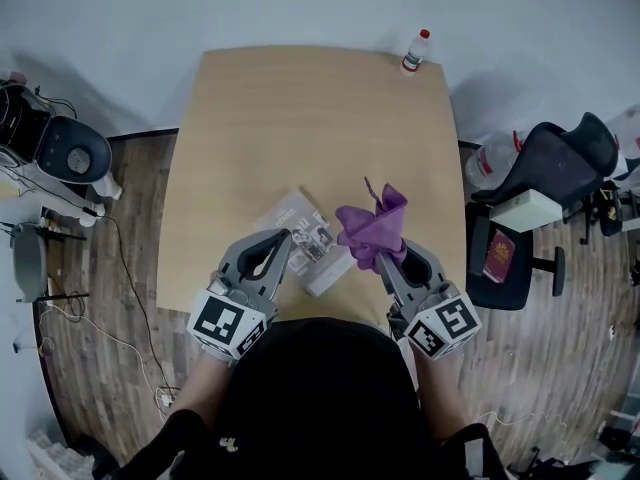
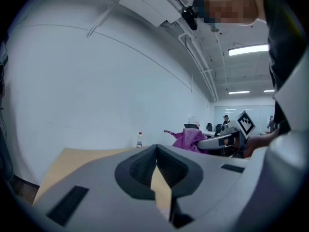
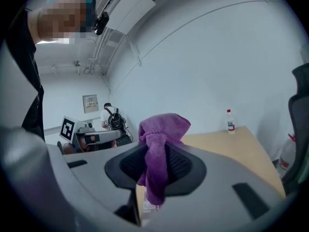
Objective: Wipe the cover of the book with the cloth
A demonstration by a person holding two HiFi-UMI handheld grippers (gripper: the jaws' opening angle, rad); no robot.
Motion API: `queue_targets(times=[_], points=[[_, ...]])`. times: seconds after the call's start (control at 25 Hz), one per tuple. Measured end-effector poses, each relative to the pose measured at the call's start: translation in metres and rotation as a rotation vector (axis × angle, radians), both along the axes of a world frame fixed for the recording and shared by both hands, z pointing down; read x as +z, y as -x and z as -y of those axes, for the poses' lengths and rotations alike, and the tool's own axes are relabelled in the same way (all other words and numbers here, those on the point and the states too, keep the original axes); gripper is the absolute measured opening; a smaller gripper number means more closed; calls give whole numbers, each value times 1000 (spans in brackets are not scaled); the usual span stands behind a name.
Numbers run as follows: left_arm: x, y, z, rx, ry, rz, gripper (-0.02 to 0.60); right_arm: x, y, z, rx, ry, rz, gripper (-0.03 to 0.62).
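Two grippers are in view. The left gripper (image 1: pixel 283 238) has its jaws together with nothing between them, as the left gripper view confirms. The right gripper (image 1: pixel 388 256) has its jaws clamped on the cloth (image 1: pixel 373 226). Both are held above the near edge of the counter (image 1: pixel 300 118) and point toward its far edge. There is one cloth. It is purple and bunched, with a loose fold above the jaws and a tail hanging below them in the right gripper view. It is off the counter surface. There is one book (image 1: pixel 300 226), which lies flat and closed near the near edge, about mid-width, turned at an angle to the edges. It is between the two grippers in the head view and neither gripper touches it. There is one bottle (image 1: pixel 415 50), clear with a red cap, upright at the far right corner. The counter is a single light wood top with rounded corners. The floor (image 1: pixel 120 268) is dark wood plank, and the wall (image 1: pixel 300 8) behind the far edge is plain white. One black office chair (image 1: pixel 560 153) stands beyond the right edge, with a pale box (image 1: pixel 532 209) on it and a dark red item (image 1: pixel 499 255) lying on a dark seat beside it. Left of the counter, dark equipment (image 1: pixel 70 150) and loose cables (image 1: pixel 125 268) lie on the floor. The gripper views show ceiling light strips (image 2: pixel 248 49) and a person with a backpack (image 3: pixel 112 116) far back in the room.
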State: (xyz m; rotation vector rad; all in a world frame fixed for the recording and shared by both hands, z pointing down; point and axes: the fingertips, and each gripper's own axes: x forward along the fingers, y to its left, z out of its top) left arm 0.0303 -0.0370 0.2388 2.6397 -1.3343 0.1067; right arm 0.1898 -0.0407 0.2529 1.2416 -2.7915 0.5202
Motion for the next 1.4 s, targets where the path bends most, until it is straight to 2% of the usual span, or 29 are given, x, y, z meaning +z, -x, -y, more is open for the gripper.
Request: queue_targets(times=[0.24, 0.76, 1.4], points=[[-13, -5, 1, 9, -31, -8, 21, -22, 18, -2, -35, -78, -19, 100], [-5, -7, -7, 35, -34, 13, 21, -24, 35, -9, -34, -136, -85, 97], [8, -3, -18, 32, 4, 37, 21, -12, 31, -17, -11, -81, -70, 97]])
